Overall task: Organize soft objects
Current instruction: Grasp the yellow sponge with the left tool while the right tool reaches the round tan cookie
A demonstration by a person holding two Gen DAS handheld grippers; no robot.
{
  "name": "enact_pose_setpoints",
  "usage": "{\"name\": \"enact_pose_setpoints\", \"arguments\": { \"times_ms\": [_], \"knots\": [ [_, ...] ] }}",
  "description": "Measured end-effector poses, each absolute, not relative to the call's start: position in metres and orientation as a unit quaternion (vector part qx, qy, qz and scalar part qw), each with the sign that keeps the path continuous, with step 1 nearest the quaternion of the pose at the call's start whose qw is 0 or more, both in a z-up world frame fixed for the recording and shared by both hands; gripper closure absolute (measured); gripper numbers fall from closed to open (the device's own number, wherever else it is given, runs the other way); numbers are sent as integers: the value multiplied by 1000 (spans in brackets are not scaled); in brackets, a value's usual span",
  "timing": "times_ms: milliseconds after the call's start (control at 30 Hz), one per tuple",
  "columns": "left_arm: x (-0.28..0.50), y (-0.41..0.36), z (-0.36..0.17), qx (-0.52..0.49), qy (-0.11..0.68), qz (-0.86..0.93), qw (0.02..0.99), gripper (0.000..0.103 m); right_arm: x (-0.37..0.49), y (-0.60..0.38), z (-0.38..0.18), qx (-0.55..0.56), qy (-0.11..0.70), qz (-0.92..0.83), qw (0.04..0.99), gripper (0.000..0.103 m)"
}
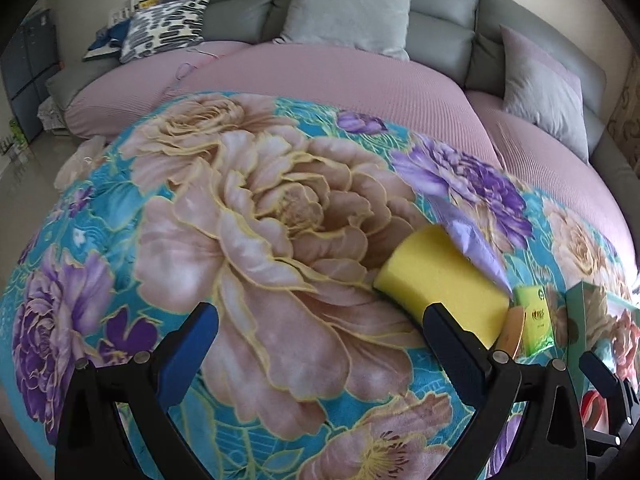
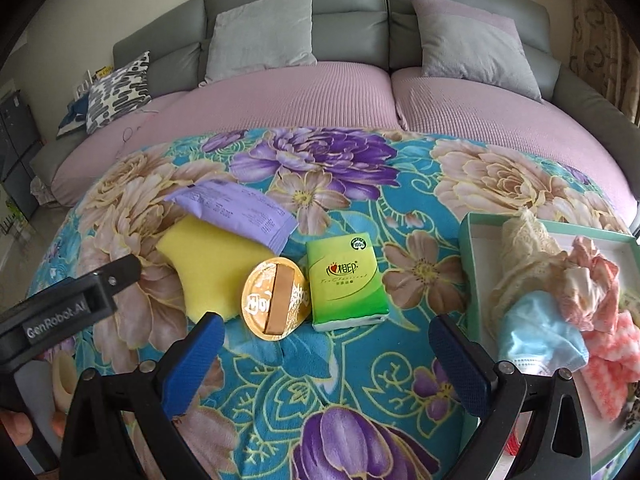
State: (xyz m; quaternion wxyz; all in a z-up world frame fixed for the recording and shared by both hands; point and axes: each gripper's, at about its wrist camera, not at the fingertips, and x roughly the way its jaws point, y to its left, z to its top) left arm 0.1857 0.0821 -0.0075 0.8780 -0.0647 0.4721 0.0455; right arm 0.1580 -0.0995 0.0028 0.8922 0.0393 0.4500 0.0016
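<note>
Both the right hand-held gripper (image 2: 326,354) and the left hand-held gripper (image 1: 320,340) hang spread wide and empty over a floral blanket (image 2: 340,400). Half-hidden under a purple pouch (image 2: 236,210), the yellow sponge (image 2: 208,264) lies beside a tissue pack (image 2: 346,280). Cut off at right, a green box (image 2: 466,248) holds soft cloths (image 2: 560,288). Behind stands a grey sofa (image 2: 352,20).

Left gripper (image 1: 320,344), right gripper (image 2: 326,354): black frames, blue textured pads, silver screws, white "GenRobot.AI" lettering at 9 o'clock.

Fleecy floral blanket (image 2: 320,380), porous yellow sponge (image 2: 208,264), glossy tissue pack (image 2: 346,280)
</note>
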Motion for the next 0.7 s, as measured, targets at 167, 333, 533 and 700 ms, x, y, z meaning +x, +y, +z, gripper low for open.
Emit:
{"name": "enact_pose_setpoints", "arguments": {
  "times_ms": [167, 333, 533, 700],
  "knots": [
    [192, 75, -13, -80, 480, 19, 874, 1, 161, -104, 1, 35, 453, -8, 891, 0],
    [199, 66, -20, -82, 489, -1, 868, 1, 158, -109, 10, 26, 444, -11, 895, 0],
    [209, 49, -27, -80, 500, -29, 862, 1, 153, -121, 19, 26, 435, -28, 900, 0],
    [213, 36, -31, -77, 505, -44, 859, 1, 153, -126, 21, 29, 435, -29, 899, 0]
  ]
}}
